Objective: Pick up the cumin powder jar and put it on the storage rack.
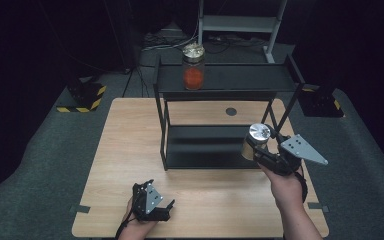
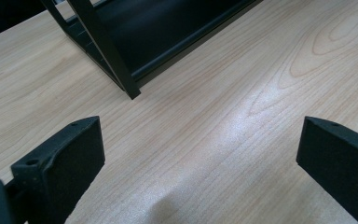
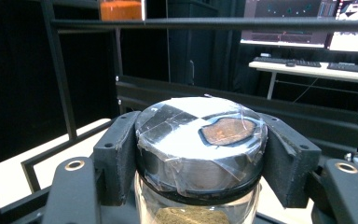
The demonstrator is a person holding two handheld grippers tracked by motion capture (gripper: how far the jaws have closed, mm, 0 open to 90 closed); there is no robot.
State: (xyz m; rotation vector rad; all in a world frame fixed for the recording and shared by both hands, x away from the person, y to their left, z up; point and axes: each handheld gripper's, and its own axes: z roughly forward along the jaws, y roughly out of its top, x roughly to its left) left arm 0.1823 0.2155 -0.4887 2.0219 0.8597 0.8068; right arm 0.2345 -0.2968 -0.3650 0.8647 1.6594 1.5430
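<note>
My right gripper [image 1: 260,150] is shut on a glass jar [image 1: 256,141] with a silver taped lid [image 3: 200,135] and brownish contents, held off the table at the right front corner of the black two-tier shelf [image 1: 220,80]. Both black jaws press the lid's sides in the right gripper view. A second jar [image 1: 193,66] with orange-red contents stands on the shelf's top tier, and its base [image 3: 121,9] shows high up in the right gripper view. My left gripper [image 1: 162,210] rests low near the table's front edge, open, with bare wood [image 2: 200,154] between its jaws.
The shelf's lower tier [image 1: 205,145] sits on the wooden table [image 1: 125,150]; its front left leg [image 2: 121,74] stands just ahead of the left gripper. A round dark grommet [image 1: 231,111] is in the tabletop behind the shelf. Desks and monitors [image 3: 307,14] lie beyond.
</note>
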